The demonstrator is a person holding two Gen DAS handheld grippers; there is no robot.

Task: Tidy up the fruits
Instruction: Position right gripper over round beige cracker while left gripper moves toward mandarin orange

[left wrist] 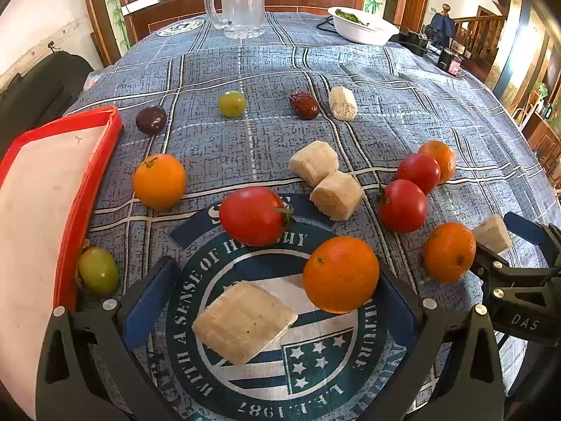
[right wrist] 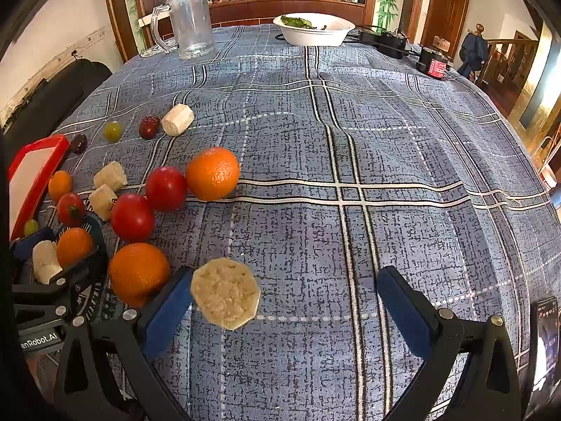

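The left gripper [left wrist: 270,319] gapes wide and holds nothing; a banana chunk [left wrist: 243,321] and an orange [left wrist: 340,273] lie between its fingers on the cloth [left wrist: 245,147]. The right gripper [right wrist: 284,301] is just as wide and empty, a banana slice [right wrist: 226,293] beside its left finger [right wrist: 168,310]. Tomatoes, grapes and more oranges are scattered beyond; the red tray [left wrist: 89,182] at the left looks bare. Sorting seems barely begun. Next, each gripper must centre on one piece and close gently, since banana likely squashes.
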